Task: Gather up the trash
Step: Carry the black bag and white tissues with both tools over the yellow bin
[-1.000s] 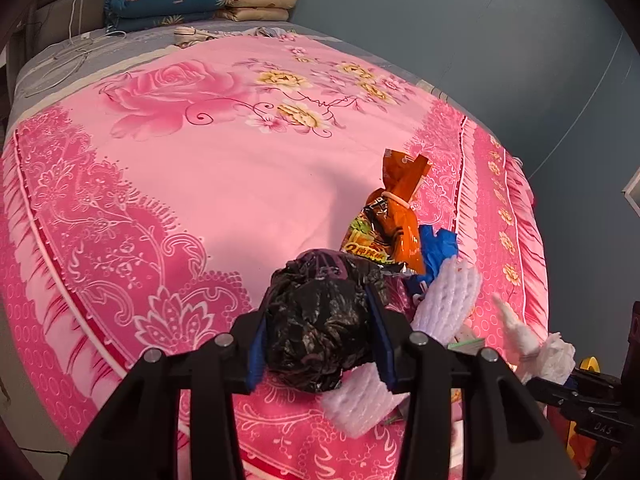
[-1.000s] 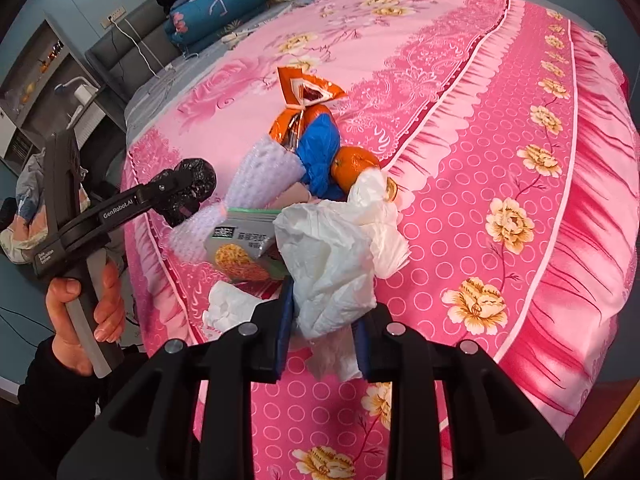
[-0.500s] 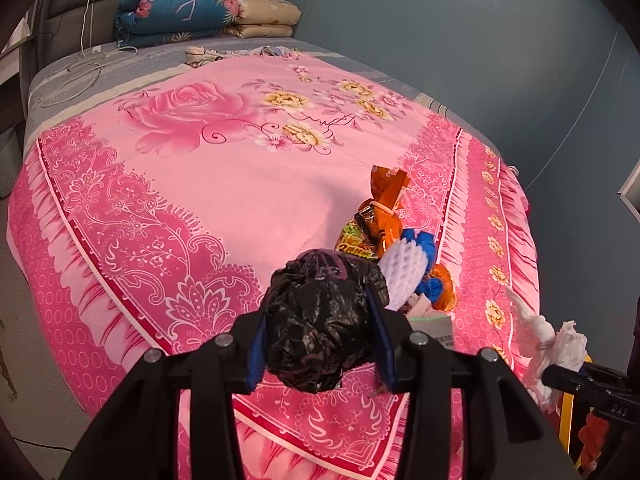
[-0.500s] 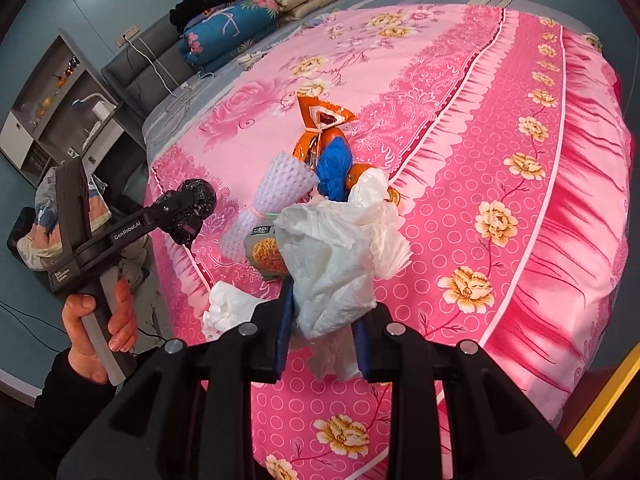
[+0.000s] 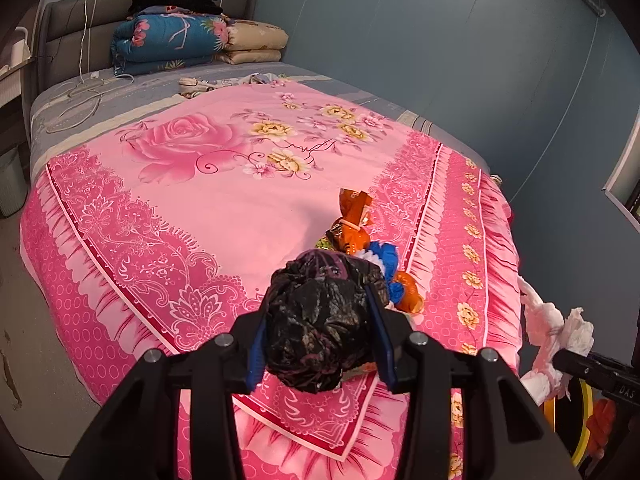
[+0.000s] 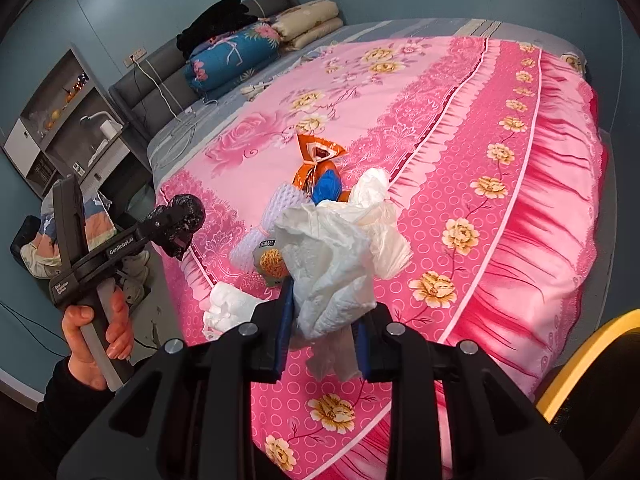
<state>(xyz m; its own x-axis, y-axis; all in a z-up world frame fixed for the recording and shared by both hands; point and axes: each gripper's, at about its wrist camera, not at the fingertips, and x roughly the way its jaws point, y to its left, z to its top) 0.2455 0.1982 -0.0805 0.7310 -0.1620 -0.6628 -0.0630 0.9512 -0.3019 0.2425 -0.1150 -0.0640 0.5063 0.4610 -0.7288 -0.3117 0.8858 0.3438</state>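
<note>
My left gripper is shut on a crumpled black plastic bag, held above the bed's near corner; the same bag shows in the right wrist view. My right gripper is shut on a wad of white tissue and plastic, also seen as white tissue at the right edge of the left wrist view. On the pink floral bedspread lies a heap of trash: an orange snack wrapper, a blue wrapper, a white foam net, a small printed packet and a white tissue.
Folded quilts and black clothing sit at the headboard, with a white cable on the grey sheet. A shelf unit stands left of the bed. A yellow rim shows at lower right. A hand holds the left gripper's handle.
Both grippers have risen and drawn back from the bed with their loads still held. The trash heap now looks smaller and farther away.
</note>
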